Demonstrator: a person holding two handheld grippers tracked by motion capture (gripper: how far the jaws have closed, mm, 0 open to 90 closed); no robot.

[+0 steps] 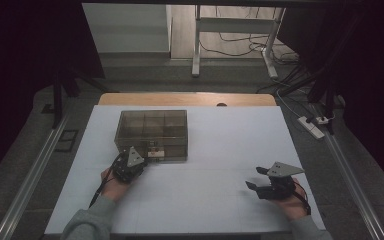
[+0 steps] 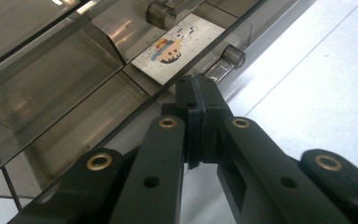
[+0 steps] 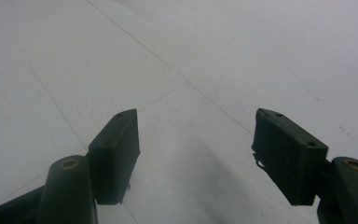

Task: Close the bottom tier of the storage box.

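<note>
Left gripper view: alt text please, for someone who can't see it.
The left tool, jaws pressed together, sits at the front edge of a smoky clear compartment box on a white table. A small card with a cartoon face lies inside the box just beyond the tips.

I see a smoky, see-through plastic organizer box (image 1: 151, 134) on the white table (image 1: 220, 195), toward the far left part of the surface. It sits flat and square to the table edge. Dividers split its inside into compartments, three across in the far row. In the left gripper view, one near compartment holds a small white card (image 2: 179, 47) with a colourful cartoon print, lying flat. Two clear cylindrical knobs (image 2: 233, 56) stand along the box's near edge.
</note>
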